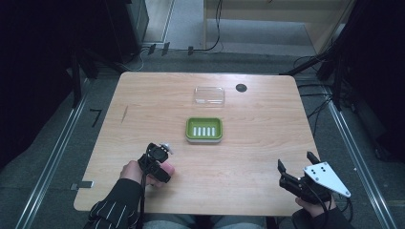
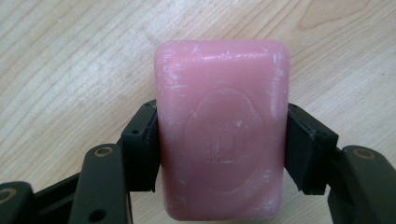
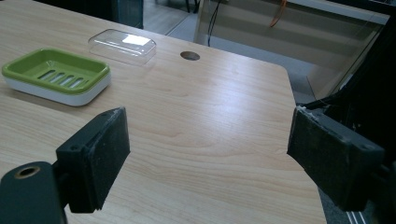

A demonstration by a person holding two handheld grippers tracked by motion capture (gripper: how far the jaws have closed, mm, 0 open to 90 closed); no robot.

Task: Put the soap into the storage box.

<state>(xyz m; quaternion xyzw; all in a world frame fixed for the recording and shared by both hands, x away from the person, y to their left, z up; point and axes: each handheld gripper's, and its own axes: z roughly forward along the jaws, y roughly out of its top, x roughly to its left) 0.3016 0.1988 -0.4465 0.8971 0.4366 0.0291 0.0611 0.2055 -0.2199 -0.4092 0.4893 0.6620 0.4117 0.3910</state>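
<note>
High view places the left gripper at the near left of the table, its pads pinching the long sides of the pink soap bar, whose long axis runs along the jaws. Ahead and to the right, mid-table, sits the green soap dish, long axis crosswise, the clear lid beyond it. Right gripper rests near right, jaws spread, empty; the left is the nearer.

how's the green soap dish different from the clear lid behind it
The green soap dish is opaque, green inside with a white outer base; the clear lid is see-through plastic. The soap dish has a row of drain slots in its floor; the clear lid shows none. The soap dish sits nearer the person, the clear lid farther back, apart from it. Both are rounded rectangles of similar footprint resting on the wooden table.
</note>
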